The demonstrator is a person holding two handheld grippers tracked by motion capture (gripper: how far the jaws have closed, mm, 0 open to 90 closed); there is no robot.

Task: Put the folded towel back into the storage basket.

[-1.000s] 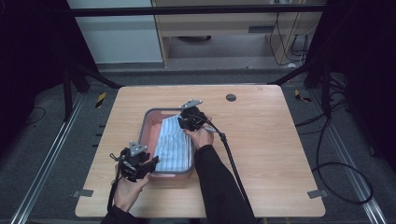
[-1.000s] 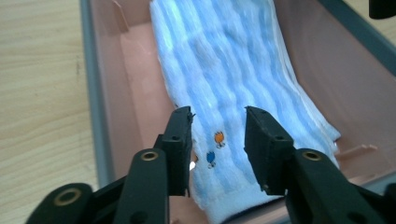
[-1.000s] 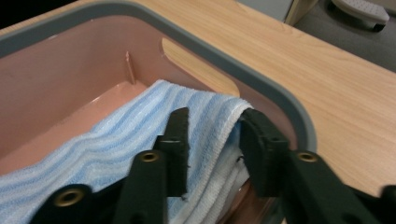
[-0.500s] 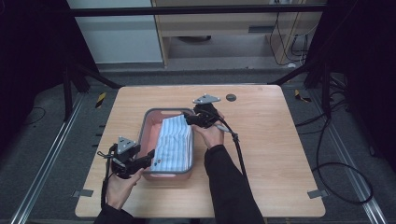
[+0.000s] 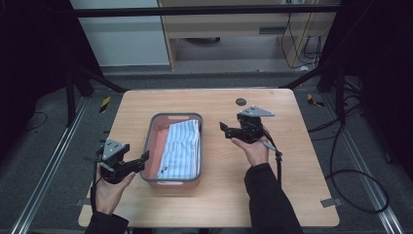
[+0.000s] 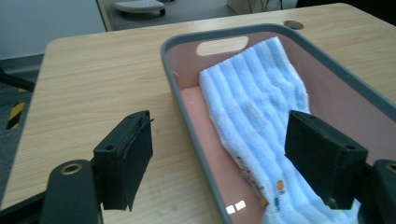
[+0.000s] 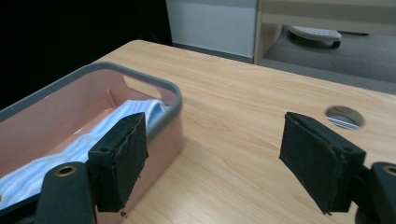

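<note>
Both grippers clear of the bin, towel left inside

Two hands have drawn back since a second ago. Left gripper [image 5: 144, 157], then over the bin's near-left corner, now sits just outside the left wall, jaws spread, nothing between them. Right gripper [image 5: 224, 129], then over the towel's far end, now hovers right of the bin above bare table [image 5: 302, 161], jaws likewise apart and empty. Folded blue-and-white striped towel [image 5: 182, 148] lies flat in the pink bin with grey rim [image 5: 173, 115], along its right side. Judgement: placement looks finished; both hands appear to be retreating.
</note>
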